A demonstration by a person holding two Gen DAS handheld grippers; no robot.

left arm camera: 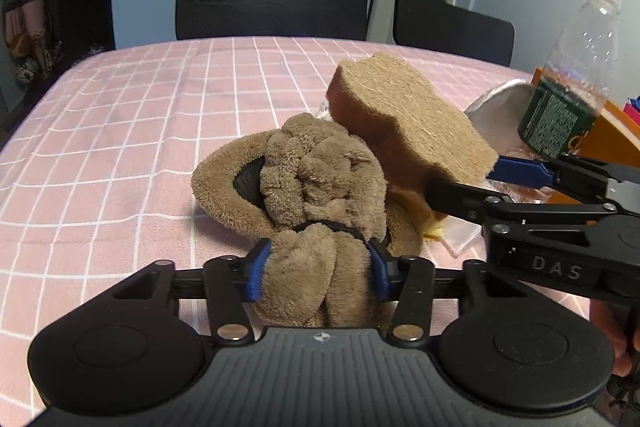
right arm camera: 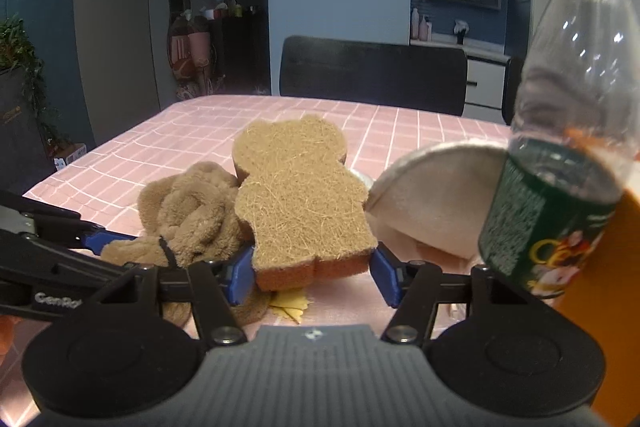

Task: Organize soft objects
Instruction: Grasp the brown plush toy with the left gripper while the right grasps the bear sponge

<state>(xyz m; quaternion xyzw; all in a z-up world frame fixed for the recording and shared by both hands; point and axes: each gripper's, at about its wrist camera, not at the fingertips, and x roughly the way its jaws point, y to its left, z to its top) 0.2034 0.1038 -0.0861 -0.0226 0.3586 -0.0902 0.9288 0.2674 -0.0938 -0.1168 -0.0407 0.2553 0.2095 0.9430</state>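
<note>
Now left tongs (left arm camera: 318,269) pinch the fluffy brown plush (left arm camera: 308,183); right tongs (right arm camera: 314,273) clamp the coarse bear-shaped sponge (right arm camera: 300,195).

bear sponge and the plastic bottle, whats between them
A pale round pouch lies between the bear sponge and the plastic bottle, clearest in the right wrist view.
</note>
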